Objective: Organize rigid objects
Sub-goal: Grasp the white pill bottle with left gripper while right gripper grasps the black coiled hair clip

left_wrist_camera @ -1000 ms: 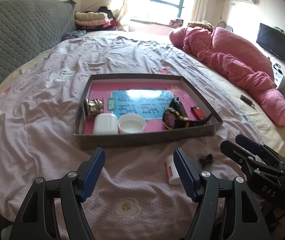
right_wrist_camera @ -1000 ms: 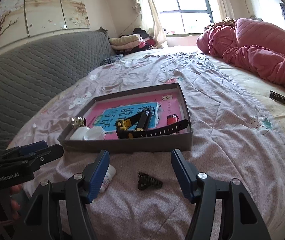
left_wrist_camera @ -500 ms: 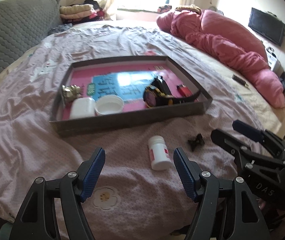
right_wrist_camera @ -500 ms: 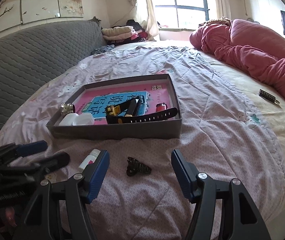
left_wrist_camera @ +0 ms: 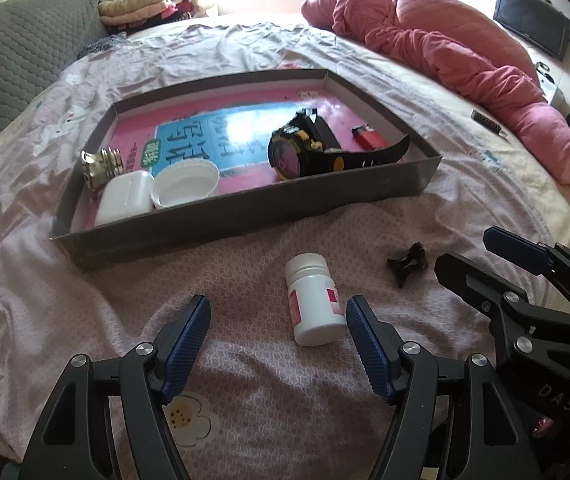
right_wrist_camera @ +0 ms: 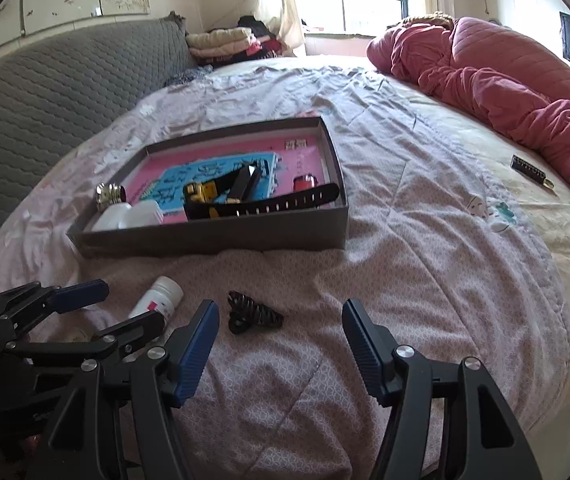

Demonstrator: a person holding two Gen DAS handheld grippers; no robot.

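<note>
A grey tray (left_wrist_camera: 245, 216) with a pink and blue liner lies on the bed; it also shows in the right wrist view (right_wrist_camera: 213, 236). In it are a black and yellow watch (left_wrist_camera: 305, 152), a white case (left_wrist_camera: 125, 196), a white lid (left_wrist_camera: 187, 182), a metal piece (left_wrist_camera: 101, 162) and a red lighter (left_wrist_camera: 369, 138). A white bottle (left_wrist_camera: 313, 300) lies on the sheet before the tray, near my open left gripper (left_wrist_camera: 277, 340). A black hair clip (right_wrist_camera: 253, 314) lies just ahead of my open right gripper (right_wrist_camera: 281, 344).
A pink quilt (left_wrist_camera: 445, 52) is heaped at the far right of the bed. A small dark object (right_wrist_camera: 531, 168) lies on the sheet beside it. A grey headboard (right_wrist_camera: 45, 84) stands at the left. Folded clothes (right_wrist_camera: 225, 40) lie under the window.
Both grippers have pulled back and tilted down. The bottle and the hair clip now lie in full view in front of them. Both stay open.
</note>
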